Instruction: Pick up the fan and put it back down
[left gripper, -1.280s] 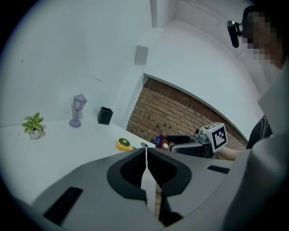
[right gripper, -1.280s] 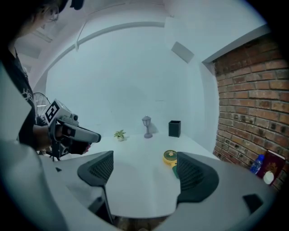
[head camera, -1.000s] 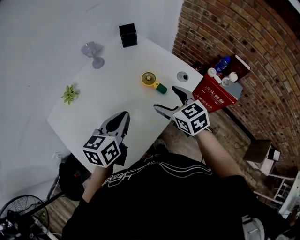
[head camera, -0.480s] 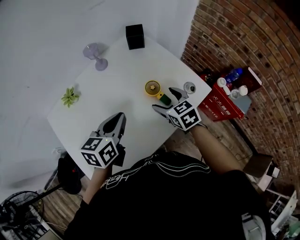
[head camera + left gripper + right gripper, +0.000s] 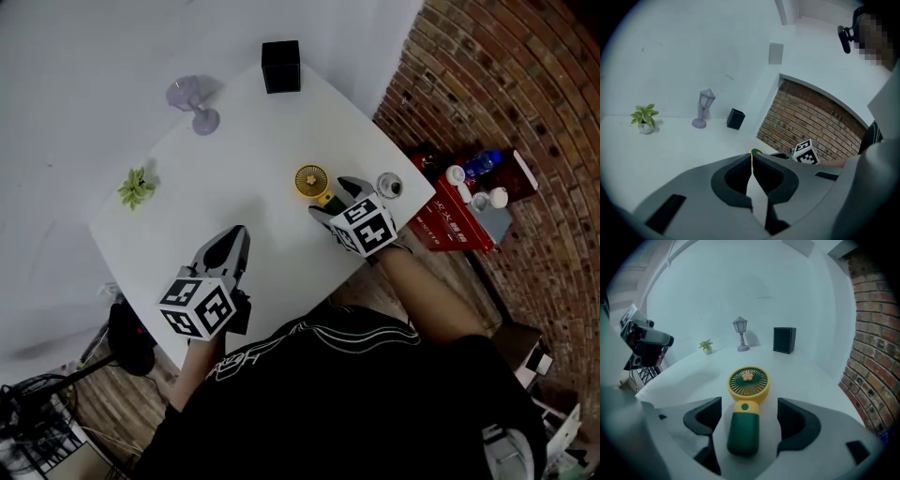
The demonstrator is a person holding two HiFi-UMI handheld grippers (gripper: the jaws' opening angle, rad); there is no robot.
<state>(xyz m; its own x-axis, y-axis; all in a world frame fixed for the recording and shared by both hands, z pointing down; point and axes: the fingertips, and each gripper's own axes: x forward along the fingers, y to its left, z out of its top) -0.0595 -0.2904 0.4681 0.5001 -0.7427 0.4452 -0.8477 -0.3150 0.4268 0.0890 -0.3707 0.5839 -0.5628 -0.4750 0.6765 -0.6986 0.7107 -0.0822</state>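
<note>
From the head view, the fan [image 5: 313, 182] lies flat on the white table [image 5: 262, 141], near the edge on the brick-wall side, with its yellow head toward the far side and its green handle toward the person. The right gripper [image 5: 336, 199] sits low over that handle, one jaw on each side of it. The left gripper [image 5: 236, 236] is well to the left of the fan, over bare tabletop. A small round thing [image 5: 389, 185] stands just right of the fan. A black box [image 5: 280, 66] is far beyond it, and a little purple lamp [image 5: 199, 103] and a potted plant [image 5: 136, 187] are far off to its left.

In the left gripper view, the jaws are pressed together with nothing between them, and a sliver of the fan's yellow rim peeks just past their tips.

In the right gripper view, the green handle lies between the two jaws, which are closing. A gap shows on either side, so the pads do not touch it.
</note>
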